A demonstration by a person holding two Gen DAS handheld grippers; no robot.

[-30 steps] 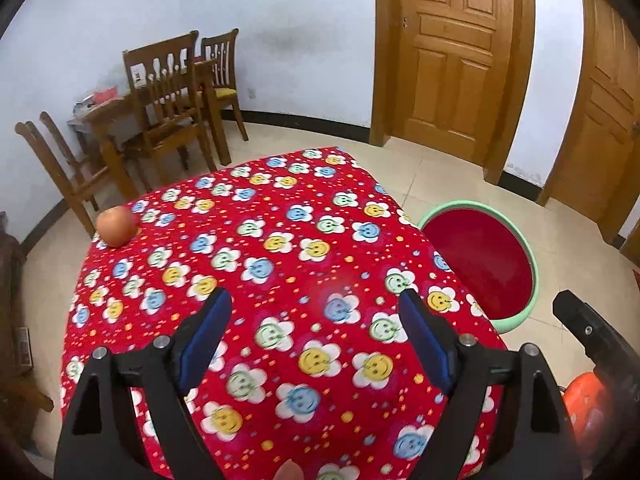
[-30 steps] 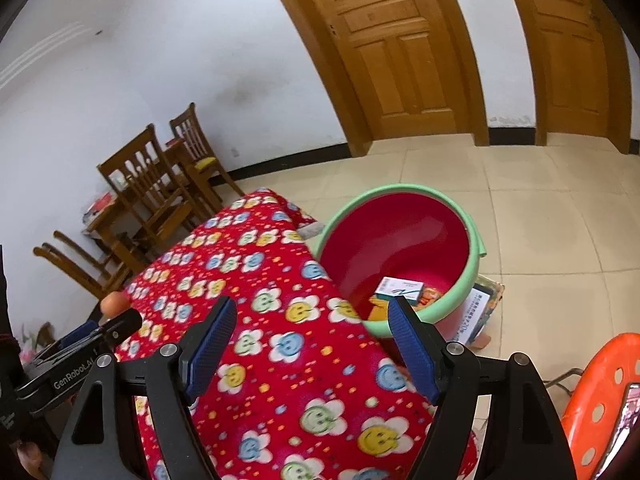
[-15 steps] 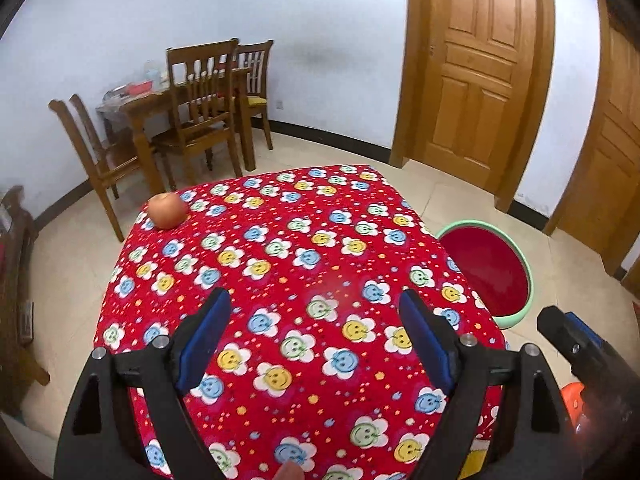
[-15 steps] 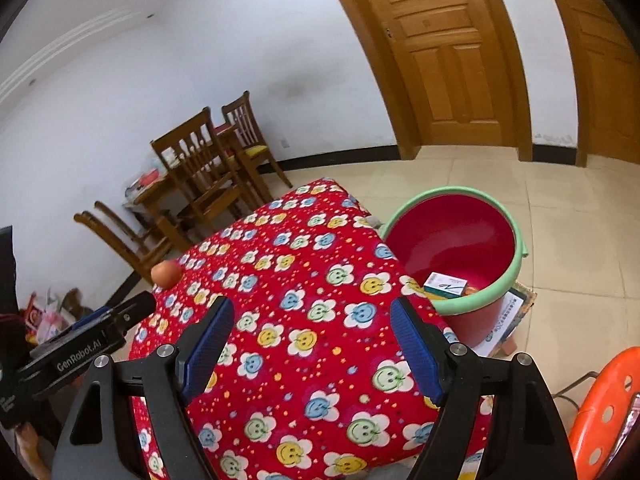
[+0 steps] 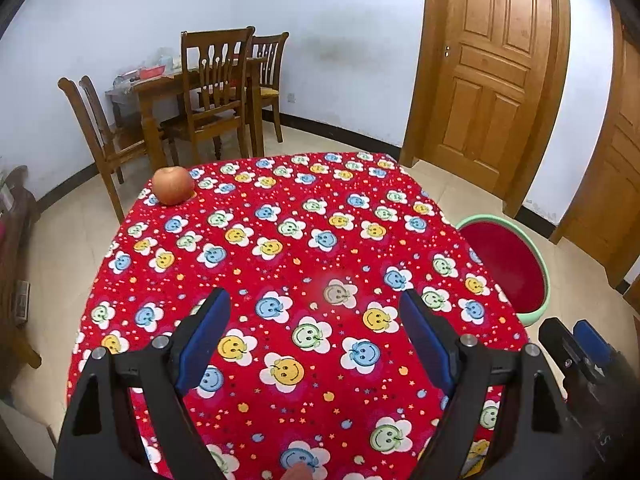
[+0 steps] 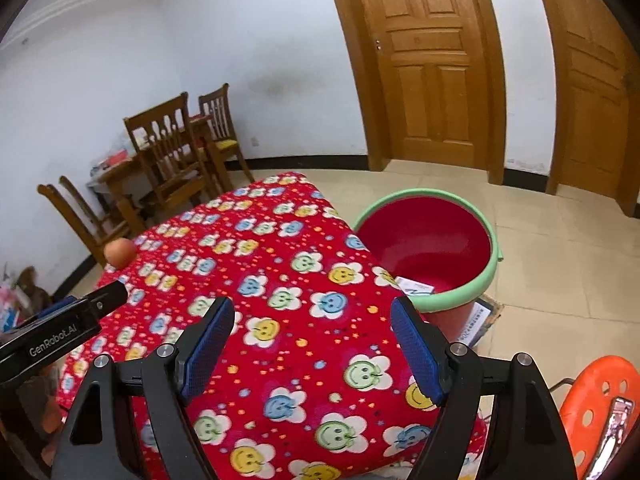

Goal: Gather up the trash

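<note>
Left wrist view: we have the left tongs (image 5: 314,312) spread wide, nothing between the blue pads, hanging over the near part of the desk (image 5: 304,240). The desk wears a red cloth printed with smiley flowers. An apple (image 5: 173,185) sits at the far left corner of the desk, well apart from the tongs. Off the desk's right edge, on the tiled floor, stands the red bucket (image 5: 510,264) with a green rim; from here we can't see what's inside. The right tongs' black body (image 5: 576,360) pokes in at the lower right. Beyond the desk: wooden chairs (image 5: 212,92) around a dining table, and a wooden door (image 5: 488,68).

Right wrist view: we have the right tongs (image 6: 312,340) also spread wide and empty, over the desk's (image 6: 256,280) near right part. The bucket (image 6: 432,248) is just beside the desk's right edge; a small white box (image 6: 414,286) lies in it against the near wall. A printed carton (image 6: 482,320) lies flat on the floor, partly under the bucket. The apple (image 6: 119,253) shows at the far left corner. The left tongs' arm (image 6: 60,330), labelled GenRobot.AI, enters at left. An orange perforated stool (image 6: 596,396) is at the lower right.
</note>
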